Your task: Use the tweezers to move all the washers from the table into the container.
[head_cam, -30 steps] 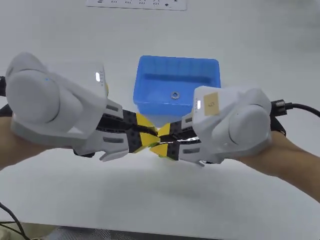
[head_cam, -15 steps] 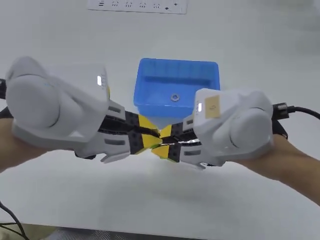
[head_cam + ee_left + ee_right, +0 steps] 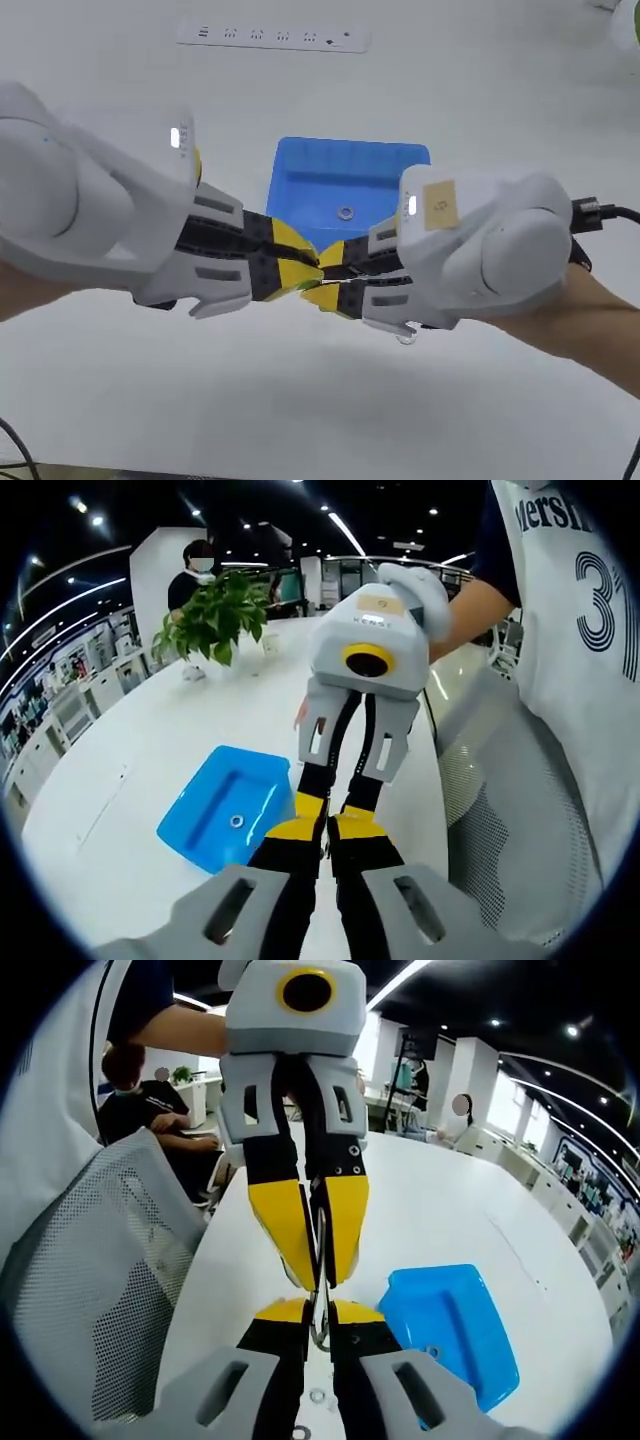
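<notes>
Two grippers, one pair of tweezers — a slip waiting to happen
We see the right gripper (image 3: pixel 320 1335) and left gripper (image 3: pixel 320 1245) both clamped on the tweezers (image 3: pixel 320 1295). An uneven release could drop them — one washer (image 3: pixel 345 212) lies in the container (image 3: pixel 300 165), others (image 3: pixel 317 1397) on the table (image 3: pixel 480 110).

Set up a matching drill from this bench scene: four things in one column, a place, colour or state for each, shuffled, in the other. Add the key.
Column one
1. tweezers
2. container
3. power strip
4. plant

Column two
A. white, lying beyond the container
B. pinched by left claw and right claw
C. green, leafy
D. blue, with one washer inside

Pairs: 1-B, 2-D, 3-A, 4-C
</notes>
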A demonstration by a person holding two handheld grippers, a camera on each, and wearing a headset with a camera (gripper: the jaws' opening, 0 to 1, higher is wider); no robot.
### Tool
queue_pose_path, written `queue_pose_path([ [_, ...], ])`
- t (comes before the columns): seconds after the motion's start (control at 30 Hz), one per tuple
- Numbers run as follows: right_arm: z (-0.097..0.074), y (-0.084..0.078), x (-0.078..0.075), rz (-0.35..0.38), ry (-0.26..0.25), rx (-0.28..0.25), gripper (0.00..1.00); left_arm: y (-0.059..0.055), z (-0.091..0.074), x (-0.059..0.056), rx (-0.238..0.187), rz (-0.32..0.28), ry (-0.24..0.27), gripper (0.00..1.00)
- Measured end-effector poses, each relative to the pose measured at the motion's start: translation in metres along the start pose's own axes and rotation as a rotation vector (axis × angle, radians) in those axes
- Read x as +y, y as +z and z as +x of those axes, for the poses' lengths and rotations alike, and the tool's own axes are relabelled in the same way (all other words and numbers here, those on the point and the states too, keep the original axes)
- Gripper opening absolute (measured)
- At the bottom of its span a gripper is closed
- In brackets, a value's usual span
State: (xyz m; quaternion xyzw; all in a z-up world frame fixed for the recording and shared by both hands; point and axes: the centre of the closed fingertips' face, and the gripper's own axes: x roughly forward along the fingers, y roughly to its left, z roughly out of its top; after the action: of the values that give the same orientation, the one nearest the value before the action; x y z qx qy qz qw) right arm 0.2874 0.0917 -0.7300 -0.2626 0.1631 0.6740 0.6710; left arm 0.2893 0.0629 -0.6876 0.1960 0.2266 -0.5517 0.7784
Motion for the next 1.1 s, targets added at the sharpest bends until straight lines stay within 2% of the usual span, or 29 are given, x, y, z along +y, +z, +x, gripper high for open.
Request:
queue_pose_path([
  [0.3,-0.017,0.019,-0.019,-0.032,-0.048,-0.012,0.08,0.025,-0.009,0.012,-0.027,0.044,0.019,0.08],
  [0.47,-0.019,0.029,-0.035,-0.060,-0.067,-0.018,0.08,0.036,-0.016,0.029,-0.044,0.067,0.050,0.08],
  [0.7,-0.019,0.037,-0.066,-0.097,-0.098,-0.025,0.08,0.042,-0.017,0.058,-0.060,0.093,0.081,0.08],
  [0.87,-0.014,0.029,-0.086,-0.102,-0.100,-0.013,0.08,0.041,-0.008,0.075,-0.062,0.092,0.084,0.08],
  [0.93,-0.010,0.024,-0.091,-0.097,-0.098,-0.008,0.08,0.033,-0.002,0.085,-0.058,0.081,0.084,0.08],
  [1.07,-0.001,0.013,-0.100,-0.087,-0.093,0.006,0.08,0.023,0.008,0.096,-0.043,0.052,0.079,0.08],
  [1.1,0.005,0.006,-0.104,-0.081,-0.089,0.015,0.09,0.019,0.011,0.098,-0.037,0.043,0.074,0.08],
])
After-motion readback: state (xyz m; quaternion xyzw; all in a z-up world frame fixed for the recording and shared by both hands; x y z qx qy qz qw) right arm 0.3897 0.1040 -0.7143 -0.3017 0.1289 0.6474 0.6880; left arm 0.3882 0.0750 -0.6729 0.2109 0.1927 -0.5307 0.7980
